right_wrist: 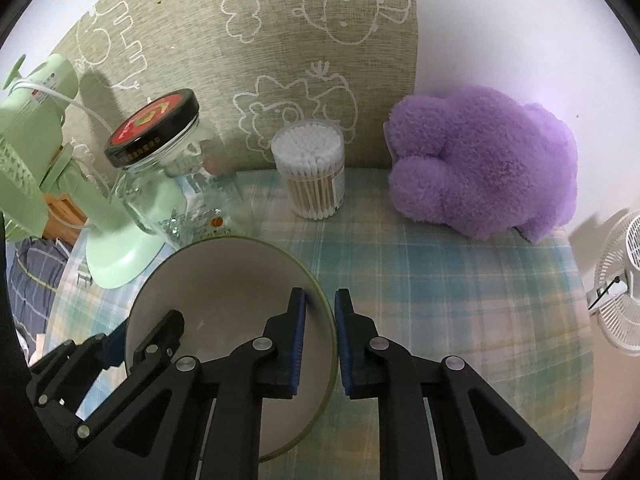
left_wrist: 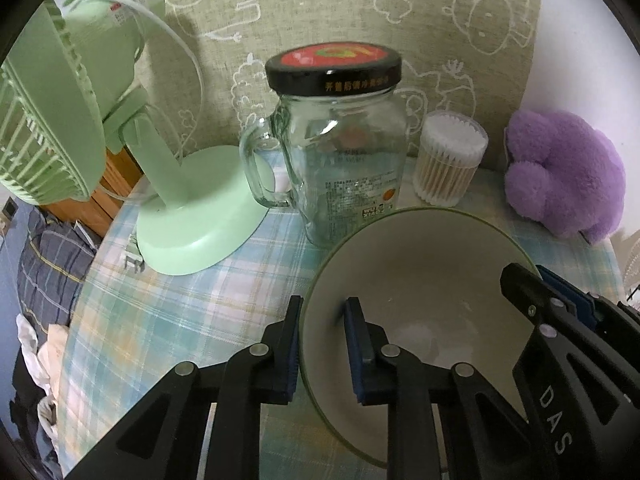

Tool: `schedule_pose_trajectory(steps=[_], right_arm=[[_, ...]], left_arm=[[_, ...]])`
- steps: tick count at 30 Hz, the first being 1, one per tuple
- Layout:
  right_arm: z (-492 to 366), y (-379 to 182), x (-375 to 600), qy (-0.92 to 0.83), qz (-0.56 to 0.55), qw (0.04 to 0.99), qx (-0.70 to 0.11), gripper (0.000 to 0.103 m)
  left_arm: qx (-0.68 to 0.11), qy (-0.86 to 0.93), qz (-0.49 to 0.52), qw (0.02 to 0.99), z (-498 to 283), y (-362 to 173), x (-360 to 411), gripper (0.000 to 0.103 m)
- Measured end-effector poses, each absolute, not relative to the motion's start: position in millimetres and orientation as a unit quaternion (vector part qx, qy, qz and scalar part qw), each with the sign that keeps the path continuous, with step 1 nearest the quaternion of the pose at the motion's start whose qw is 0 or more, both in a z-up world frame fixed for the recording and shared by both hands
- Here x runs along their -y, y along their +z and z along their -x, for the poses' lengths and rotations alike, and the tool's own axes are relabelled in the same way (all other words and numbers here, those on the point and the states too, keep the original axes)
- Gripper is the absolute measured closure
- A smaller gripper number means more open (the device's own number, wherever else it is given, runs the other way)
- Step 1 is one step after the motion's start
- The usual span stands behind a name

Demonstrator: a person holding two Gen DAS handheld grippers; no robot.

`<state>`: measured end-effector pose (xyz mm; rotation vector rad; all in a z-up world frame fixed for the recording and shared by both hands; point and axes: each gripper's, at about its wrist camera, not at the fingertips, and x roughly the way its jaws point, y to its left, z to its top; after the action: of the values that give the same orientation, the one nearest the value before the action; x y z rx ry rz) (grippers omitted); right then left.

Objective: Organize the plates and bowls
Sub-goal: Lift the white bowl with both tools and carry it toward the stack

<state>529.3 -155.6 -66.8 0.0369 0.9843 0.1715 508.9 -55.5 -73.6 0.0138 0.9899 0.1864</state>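
A pale bowl (left_wrist: 420, 272) with a green rim stands on the plaid-covered table (left_wrist: 180, 300). My left gripper (left_wrist: 324, 308) is shut on the bowl's left rim, one blue pad outside the wall and one inside. In the same view my right gripper (left_wrist: 532, 280) clamps the opposite rim. The right wrist view shows the bowl (right_wrist: 224, 280) at lower left, with my right gripper (right_wrist: 320, 296) shut across its right rim. My left gripper (right_wrist: 140, 332) holds the far left edge there. The bowl looks empty inside.
A lidded glass jar with a handle (left_wrist: 340, 152) stands just behind the bowl. A green desk fan (left_wrist: 168, 200) is to the left, a tub of cotton swabs (left_wrist: 448, 160) and a purple plush toy (left_wrist: 564, 176) to the right. A white fan (right_wrist: 624, 280) stands beyond the table's right edge.
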Motion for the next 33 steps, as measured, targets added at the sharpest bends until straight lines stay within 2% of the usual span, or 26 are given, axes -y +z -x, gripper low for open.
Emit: schedule_pose_trajectory(steps=[15,33], right_arm=[[-482.0,-37.5,157.0,0.076,-0.01,0.877,-0.474,0.085],[-383.1,34.3,148.7,0.042,-0.01,0.899,-0.435,0.085]], left_arm=[[-0.468,0.08,-0.007,0.88,-463.0,-44.8,53.8,0.085],[-0.429,0.04,0.004,0.902,-375.5,22.2,41.6,0.084]])
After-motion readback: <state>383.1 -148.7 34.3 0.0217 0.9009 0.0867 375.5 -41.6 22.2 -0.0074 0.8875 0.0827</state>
